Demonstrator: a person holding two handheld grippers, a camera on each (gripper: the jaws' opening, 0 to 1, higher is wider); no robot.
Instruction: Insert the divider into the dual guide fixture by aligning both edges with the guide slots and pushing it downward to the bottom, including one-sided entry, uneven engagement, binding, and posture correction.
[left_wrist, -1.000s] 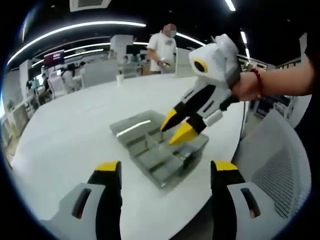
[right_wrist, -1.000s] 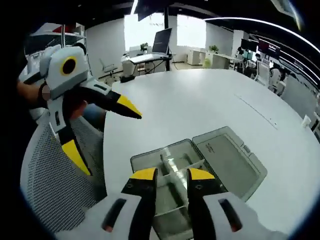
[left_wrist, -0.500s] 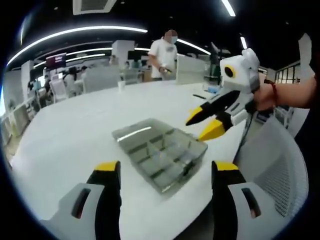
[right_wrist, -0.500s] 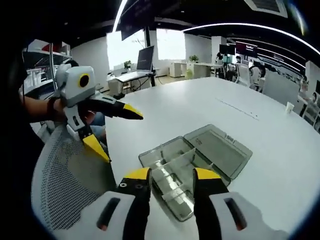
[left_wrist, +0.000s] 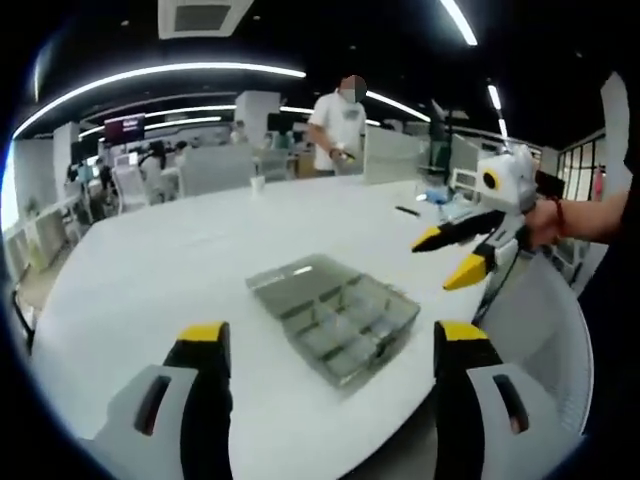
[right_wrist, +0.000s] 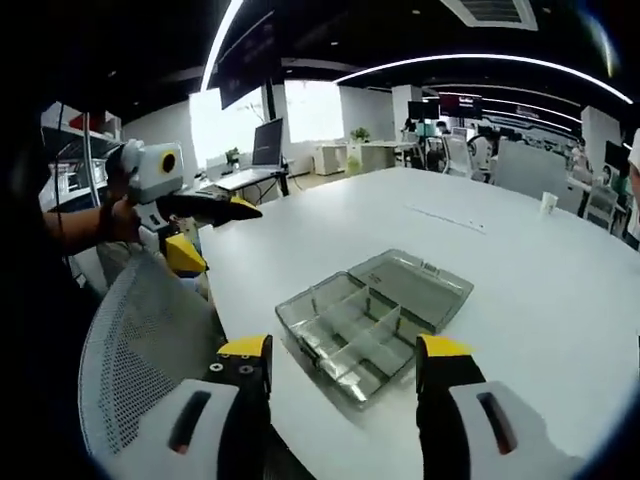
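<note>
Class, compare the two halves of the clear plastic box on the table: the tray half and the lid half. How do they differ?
The tray is split by dividers into compartments; the lid is one plain panel. The tray lies nearer the right gripper, the lid farther. Both are clear, joined, and lie open on the white table.

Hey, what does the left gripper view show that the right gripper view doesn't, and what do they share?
Left gripper view only: a standing person in a white shirt beyond the table, and the right gripper with its fingers apart. Right gripper view only: a monitor on a far desk, a mesh chair back, and the left gripper, open. Both share the white table and the clear compartment box, lid open.
</note>
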